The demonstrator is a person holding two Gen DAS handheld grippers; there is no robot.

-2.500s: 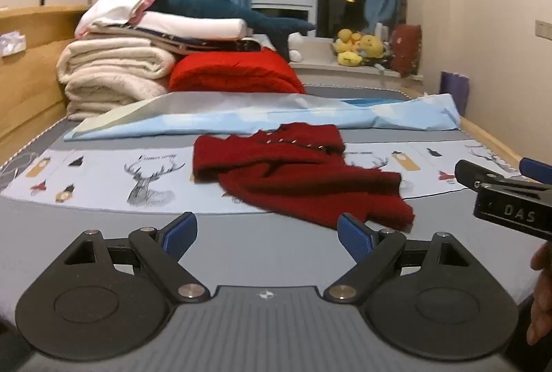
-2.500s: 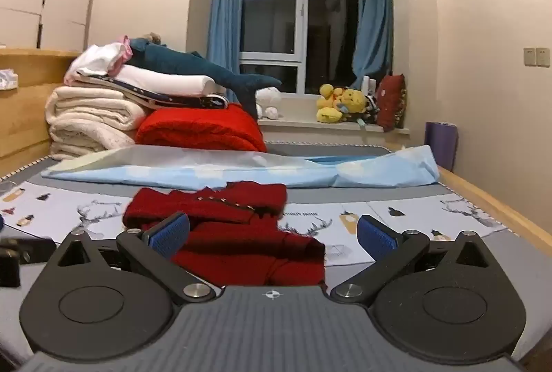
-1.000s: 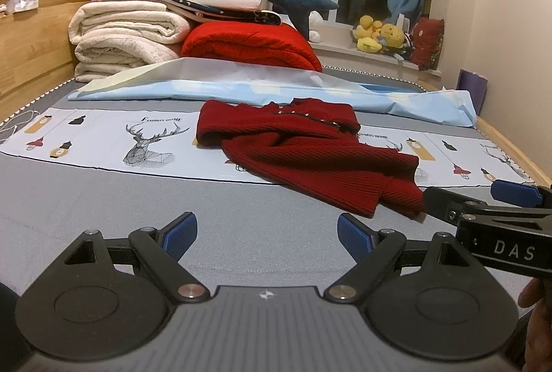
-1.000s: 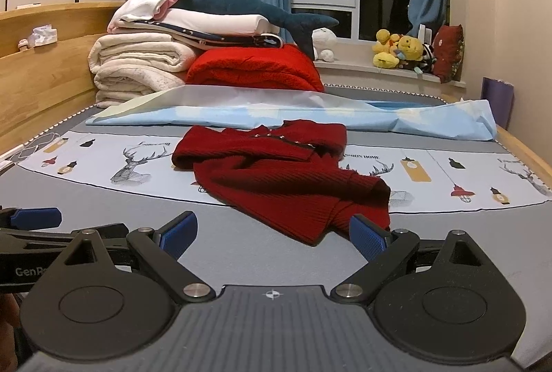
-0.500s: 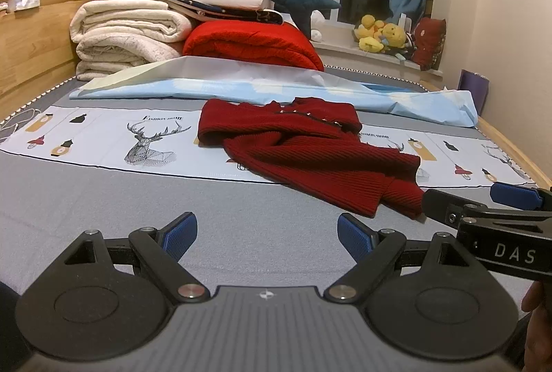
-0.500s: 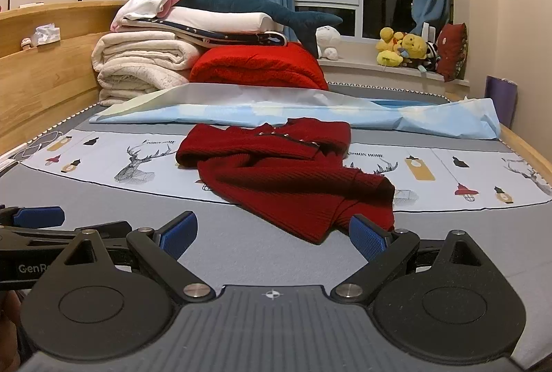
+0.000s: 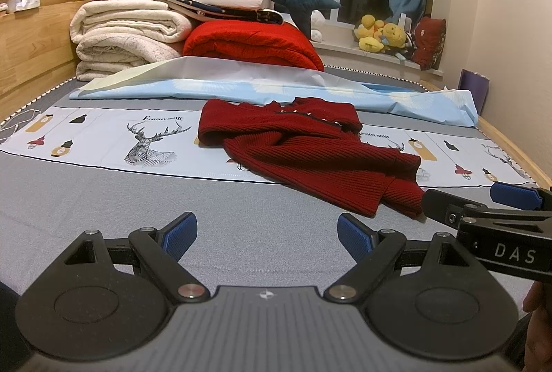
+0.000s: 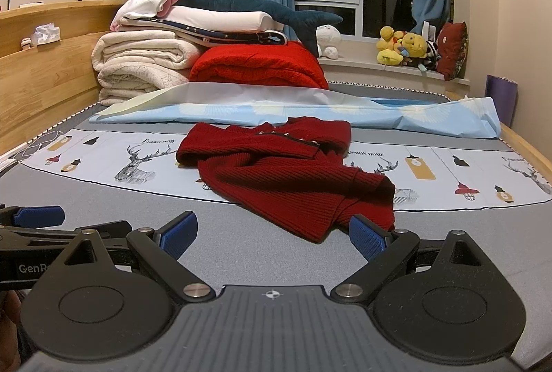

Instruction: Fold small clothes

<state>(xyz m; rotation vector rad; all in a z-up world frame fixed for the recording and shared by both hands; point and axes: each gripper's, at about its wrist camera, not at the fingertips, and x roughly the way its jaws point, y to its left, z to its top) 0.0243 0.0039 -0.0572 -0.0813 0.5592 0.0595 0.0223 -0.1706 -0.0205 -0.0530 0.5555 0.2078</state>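
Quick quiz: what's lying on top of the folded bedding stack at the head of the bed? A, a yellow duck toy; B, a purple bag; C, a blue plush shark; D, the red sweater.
C: the plush shark lies across the bedding stack, while the red sweater lies flat on the bed.

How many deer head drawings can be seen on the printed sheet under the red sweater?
3, maybe more. One deer drawing lies left of the red sweater, a second peeks out at its right edge, a third sits at the printed sheet's far right. The sweater may hide others.
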